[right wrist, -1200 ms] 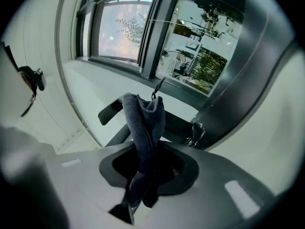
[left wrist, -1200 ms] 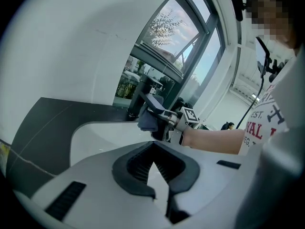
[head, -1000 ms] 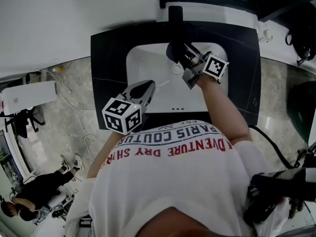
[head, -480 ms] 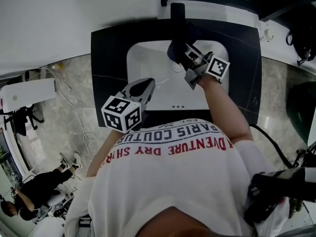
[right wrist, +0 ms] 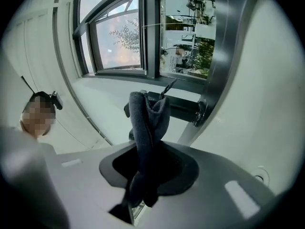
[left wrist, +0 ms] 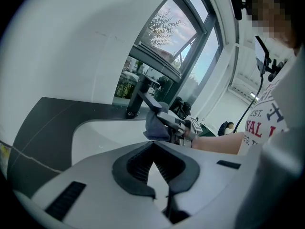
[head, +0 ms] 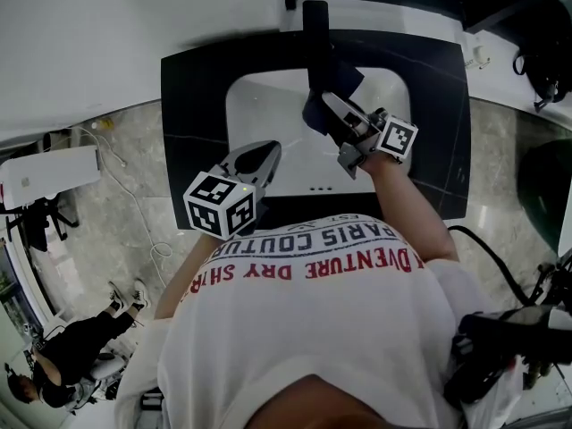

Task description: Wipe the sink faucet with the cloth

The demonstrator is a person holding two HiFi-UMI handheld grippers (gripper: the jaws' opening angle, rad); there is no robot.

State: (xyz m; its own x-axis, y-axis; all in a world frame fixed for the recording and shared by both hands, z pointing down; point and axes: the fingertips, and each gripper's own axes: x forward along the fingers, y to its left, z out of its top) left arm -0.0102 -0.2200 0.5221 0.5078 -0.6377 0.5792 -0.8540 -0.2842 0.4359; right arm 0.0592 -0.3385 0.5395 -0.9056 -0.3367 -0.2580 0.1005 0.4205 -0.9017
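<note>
Against one second ago, we are logging the right gripper [head: 334, 111] as shifted slightly toward the counter's near edge. The left gripper [head: 265, 153] is unchanged.

The cloth [head: 329, 95], dark blue, is hanging bunched against the right side of the faucet [head: 315, 23] spout, over the far middle of the sink [head: 259, 105]. In the right gripper view the cloth [right wrist: 146, 128] is running up between the jaws, which are clamping tightly on it [right wrist: 143, 178]. The dark faucet [right wrist: 183, 109] is lying just behind the cloth's top fold, and we cannot tell whether they touch.

The faucet is standing at the middle of the far edge of the black counter [head: 192, 88], with its spout reaching out over the basin.

The left gripper is hovering over the sink's near-left corner, well apart from the cloth. In its own view the jaws [left wrist: 155, 162] are pressing together with nothing between them. The cloth [left wrist: 155, 126] and the faucet [left wrist: 137, 97] are showing beyond them.
</note>
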